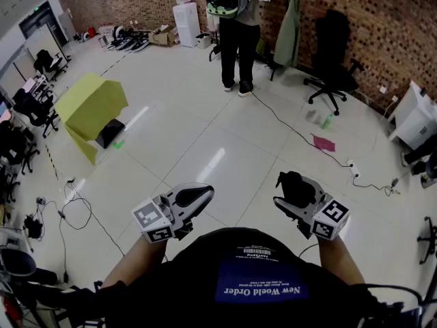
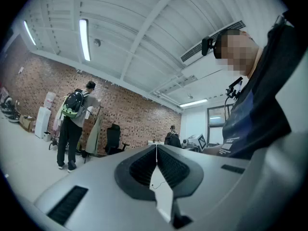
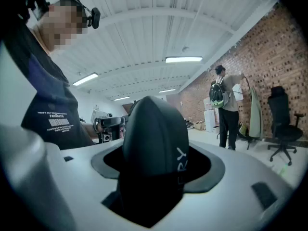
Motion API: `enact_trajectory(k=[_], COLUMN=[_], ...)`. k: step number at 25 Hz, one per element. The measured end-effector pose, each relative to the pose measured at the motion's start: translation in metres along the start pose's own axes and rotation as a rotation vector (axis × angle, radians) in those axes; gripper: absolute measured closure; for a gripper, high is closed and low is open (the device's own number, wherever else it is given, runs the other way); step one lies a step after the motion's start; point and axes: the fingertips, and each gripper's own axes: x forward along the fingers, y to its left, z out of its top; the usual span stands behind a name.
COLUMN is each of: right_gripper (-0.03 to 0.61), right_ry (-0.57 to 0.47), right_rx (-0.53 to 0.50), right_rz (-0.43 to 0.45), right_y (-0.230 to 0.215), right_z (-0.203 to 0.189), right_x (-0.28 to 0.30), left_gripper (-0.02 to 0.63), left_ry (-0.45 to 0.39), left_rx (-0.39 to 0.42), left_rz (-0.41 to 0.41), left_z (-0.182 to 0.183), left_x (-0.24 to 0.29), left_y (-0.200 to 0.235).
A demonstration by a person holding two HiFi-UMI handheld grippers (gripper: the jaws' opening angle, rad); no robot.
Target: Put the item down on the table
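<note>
right tongs (image 1: 292,198) clenched on the black item (image 3: 155,143) at chest height over open floor (image 1: 205,135), left tongs (image 1: 198,197) pinched together empty, so any loosening here likely drops it

The left gripper (image 1: 194,197) and the right gripper (image 1: 295,190) each have a pale grey moulded plastic shell with ribbed black pads (image 2: 144,165). Each unit carries a white cube with black square markers (image 1: 154,223). The person wears a black short-sleeved T-shirt (image 1: 205,272) with a blue panel printed in white (image 1: 263,289), and a black head-mounted camera (image 2: 208,44).
</note>
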Motion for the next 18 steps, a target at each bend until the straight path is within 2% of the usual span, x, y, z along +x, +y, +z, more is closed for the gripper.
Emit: enact_trajectory(k=[7, 14, 16, 18], right_gripper=[0.262, 0.262, 0.262, 0.262], right_ry=[0.005, 0.012, 0.014, 0.018], right_rx=[0.001, 0.022, 0.013, 0.005], right_rz=[-0.019, -0.022, -0.019, -0.019], right_y=[-0.018, -0.019, -0.032, -0.047], right_z=[-0.007, -0.026, -0.03, -0.012], right_x=[-0.02, 0.0, 0.009, 0.04], left_gripper=[0.609, 0.609, 0.609, 0.609], left_ry=[-0.002, -0.003, -0.014, -0.022], left_rx=[-0.014, -0.025, -0.031, -0.033], left_rz=[-0.01, -0.007, -0.006, -0.014], left_z=[-0.004, -0.026, -0.032, -0.016], left_x=[0.018, 0.001, 0.007, 0.007], left_y=[-0.007, 0.008, 0.022, 0.055])
